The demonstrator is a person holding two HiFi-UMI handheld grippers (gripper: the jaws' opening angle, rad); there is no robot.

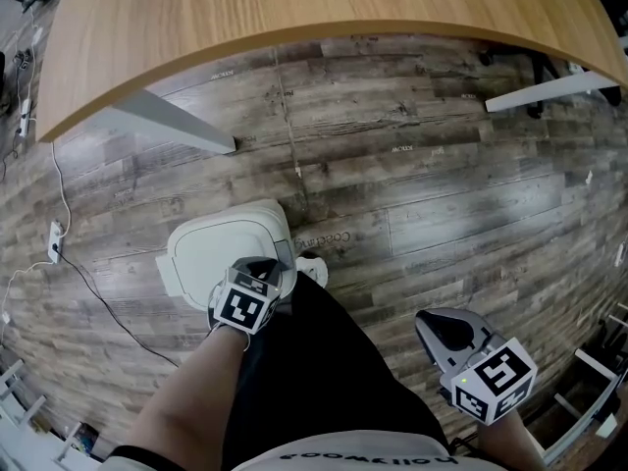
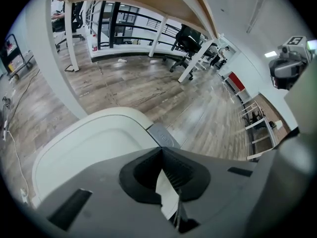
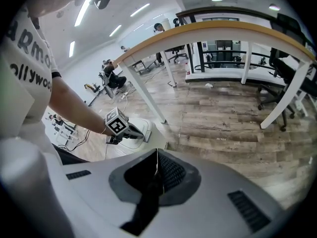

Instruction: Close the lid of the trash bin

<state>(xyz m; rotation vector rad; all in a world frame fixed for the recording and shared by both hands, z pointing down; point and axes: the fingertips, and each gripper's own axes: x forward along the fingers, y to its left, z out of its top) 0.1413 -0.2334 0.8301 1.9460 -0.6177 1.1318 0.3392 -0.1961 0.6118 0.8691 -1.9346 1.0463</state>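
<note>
Grey-brown plank floor (image 1: 442, 165) runs under a curved wooden desk (image 1: 294, 8) on white legs (image 1: 167, 121), and a thin cable (image 1: 93, 287) trails at the left. The white trash bin (image 1: 211, 253) stands on the floor beside the person's leg, its lid (image 2: 89, 148) down flat. The left gripper (image 1: 260, 266) sits at the lid's near right edge, jaws pressed together. The right gripper (image 1: 442, 330) hangs well apart to the right, jaws also together.

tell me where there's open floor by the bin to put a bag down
The widest bare floor lies right of the trash bin, between the table edge and the right gripper. Left of the bin it is crowded: a cable runs there, and the table leg stands behind it.
</note>
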